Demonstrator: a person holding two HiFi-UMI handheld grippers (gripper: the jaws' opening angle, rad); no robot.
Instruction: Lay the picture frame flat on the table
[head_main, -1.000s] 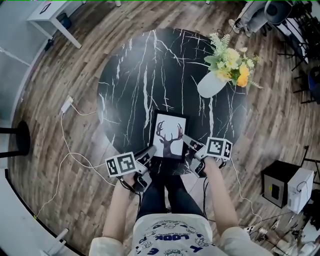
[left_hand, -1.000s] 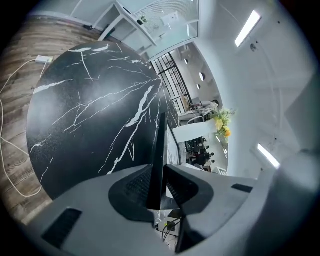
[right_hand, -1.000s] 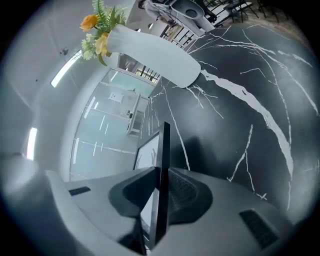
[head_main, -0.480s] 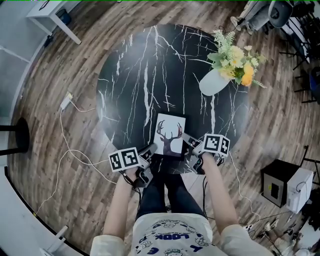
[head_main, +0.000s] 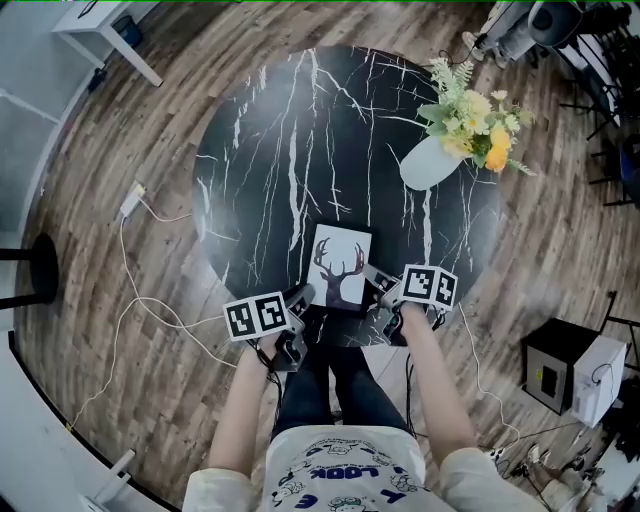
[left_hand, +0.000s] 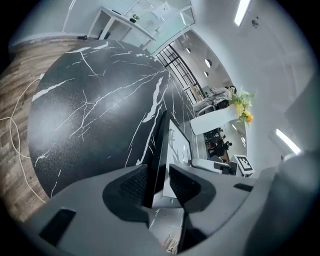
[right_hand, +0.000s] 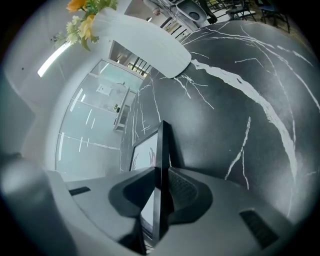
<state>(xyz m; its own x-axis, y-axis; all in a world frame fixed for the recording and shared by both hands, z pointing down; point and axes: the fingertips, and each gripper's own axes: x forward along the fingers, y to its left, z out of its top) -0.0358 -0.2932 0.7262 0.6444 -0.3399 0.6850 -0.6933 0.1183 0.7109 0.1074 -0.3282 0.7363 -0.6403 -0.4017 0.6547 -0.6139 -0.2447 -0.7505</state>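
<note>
The picture frame (head_main: 340, 267), black-edged with a deer-antler print, lies face up at the near edge of the round black marble table (head_main: 270, 140). I cannot tell whether its near end rests fully on the top. My left gripper (head_main: 303, 296) is at the frame's left near corner. In the left gripper view its jaws are opening around the frame's edge (left_hand: 158, 145): one pad still lies against the edge and the other stands off it. My right gripper (head_main: 379, 284) is at the right near corner, shut on the frame's edge (right_hand: 161, 142).
A white vase (head_main: 428, 162) of yellow flowers stands at the table's far right. Cables (head_main: 150, 305) trail over the wooden floor at the left. A white table (head_main: 100, 35) stands far left and a box (head_main: 580, 375) at the right. The person's legs are under the near edge.
The left gripper's jaws have widened and the gripper has drawn back slightly from the frame. The frame and the right gripper have hardly moved.
</note>
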